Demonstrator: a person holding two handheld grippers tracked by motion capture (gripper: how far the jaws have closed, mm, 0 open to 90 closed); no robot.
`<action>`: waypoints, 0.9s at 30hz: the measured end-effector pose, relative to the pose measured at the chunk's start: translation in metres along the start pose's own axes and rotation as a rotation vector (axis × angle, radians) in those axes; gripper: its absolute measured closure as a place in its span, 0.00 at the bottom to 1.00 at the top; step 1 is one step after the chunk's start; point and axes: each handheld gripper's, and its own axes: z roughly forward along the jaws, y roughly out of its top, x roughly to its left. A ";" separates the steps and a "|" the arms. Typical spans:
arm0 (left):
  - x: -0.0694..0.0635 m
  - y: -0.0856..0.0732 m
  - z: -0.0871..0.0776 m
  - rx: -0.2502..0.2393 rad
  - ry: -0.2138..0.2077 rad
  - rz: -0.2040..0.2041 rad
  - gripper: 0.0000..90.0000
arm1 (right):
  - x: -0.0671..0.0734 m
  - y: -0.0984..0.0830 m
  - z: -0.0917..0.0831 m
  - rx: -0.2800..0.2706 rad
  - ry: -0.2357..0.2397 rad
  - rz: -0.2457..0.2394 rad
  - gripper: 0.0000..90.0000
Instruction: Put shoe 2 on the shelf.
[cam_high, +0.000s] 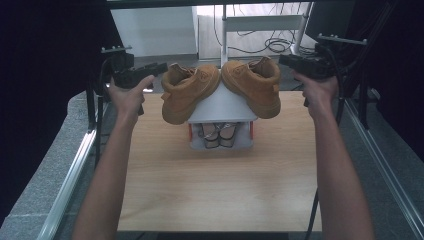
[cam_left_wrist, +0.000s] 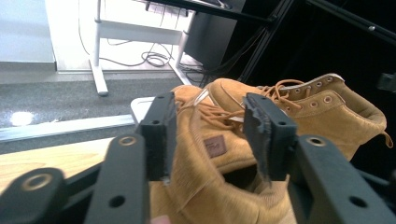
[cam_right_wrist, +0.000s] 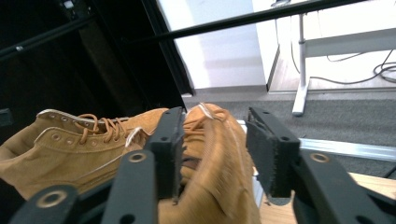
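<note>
two tan suede boots, the left boot (cam_high: 187, 92) and right boot (cam_high: 255, 85), rest atop a small white rack (cam_high: 221, 107); the left gripper (cam_left_wrist: 210, 135) and right gripper (cam_right_wrist: 215, 149), jaws spread, straddle each boot's collar beside the rack.

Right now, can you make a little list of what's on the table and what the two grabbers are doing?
boots: two tan boots, left boot and right boot, toes meeting
stand: white rack, boots tilted on its top
lower shelf: a pair of shoes, too small to tell more
left gripper: open around the left boot's collar
right gripper: open around the right boot's collar
table: light wood
</note>
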 end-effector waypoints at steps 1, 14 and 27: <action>0.002 -0.002 -0.002 0.002 0.000 -0.002 0.66 | -0.002 -0.001 -0.005 -0.005 0.003 0.003 0.69; 0.028 -0.024 -0.010 0.030 -0.010 -0.060 0.94 | -0.025 -0.030 -0.031 -0.019 0.015 0.004 0.94; 0.044 -0.051 -0.004 0.060 0.001 -0.091 0.99 | -0.035 -0.063 -0.020 0.017 0.018 0.012 0.99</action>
